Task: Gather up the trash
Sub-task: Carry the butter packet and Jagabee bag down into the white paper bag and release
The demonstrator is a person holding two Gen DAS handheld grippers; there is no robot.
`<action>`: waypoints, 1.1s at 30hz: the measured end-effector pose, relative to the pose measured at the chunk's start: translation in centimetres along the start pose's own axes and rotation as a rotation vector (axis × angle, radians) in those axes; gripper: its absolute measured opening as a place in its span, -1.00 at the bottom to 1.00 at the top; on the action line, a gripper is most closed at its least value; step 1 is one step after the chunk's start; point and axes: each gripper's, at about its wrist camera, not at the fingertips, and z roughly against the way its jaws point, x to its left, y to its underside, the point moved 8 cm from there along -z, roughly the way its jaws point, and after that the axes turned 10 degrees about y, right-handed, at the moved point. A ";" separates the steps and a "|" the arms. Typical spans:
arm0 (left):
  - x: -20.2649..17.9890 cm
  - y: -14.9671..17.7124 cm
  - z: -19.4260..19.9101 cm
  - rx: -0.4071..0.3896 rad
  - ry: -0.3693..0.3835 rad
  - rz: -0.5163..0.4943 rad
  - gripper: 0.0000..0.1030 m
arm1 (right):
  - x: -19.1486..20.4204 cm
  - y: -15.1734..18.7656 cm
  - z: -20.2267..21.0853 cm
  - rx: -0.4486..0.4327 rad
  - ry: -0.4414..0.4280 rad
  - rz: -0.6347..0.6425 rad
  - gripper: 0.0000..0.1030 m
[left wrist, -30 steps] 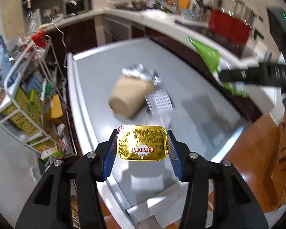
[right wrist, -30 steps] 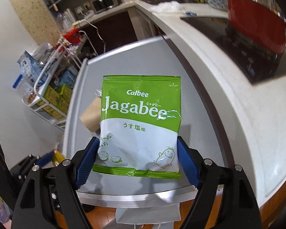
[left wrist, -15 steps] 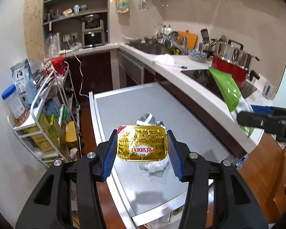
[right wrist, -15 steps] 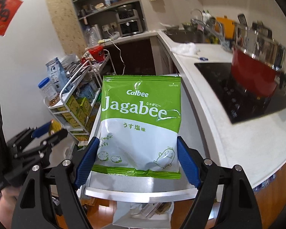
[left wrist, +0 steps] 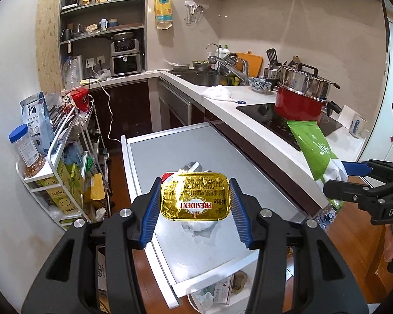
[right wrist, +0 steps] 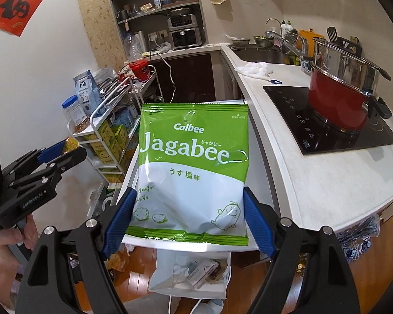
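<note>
Gold foil butter packet is sitting clenched in my left tongs above the grey desk, and my right tongs are gripping the green Jagabee bag.

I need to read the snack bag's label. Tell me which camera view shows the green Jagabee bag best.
The right wrist view: the Jagabee bag faces the camera, print fully readable, clamped in the right gripper. The left wrist view shows it only edge-on at the far right, with a few letters visible.
</note>
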 end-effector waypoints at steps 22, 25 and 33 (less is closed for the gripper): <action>-4.5 13.9 -3.1 0.367 0.153 -0.047 -0.02 | 0.2 14.7 -3.9 0.456 -0.138 0.143 0.53; -4.8 17.0 -4.8 0.445 0.176 -0.025 -0.02 | 0.4 17.2 -6.0 0.531 -0.150 0.132 0.53; -4.9 23.2 -9.8 0.586 0.155 -0.094 -0.02 | 1.3 22.4 -12.1 0.651 -0.116 0.173 0.53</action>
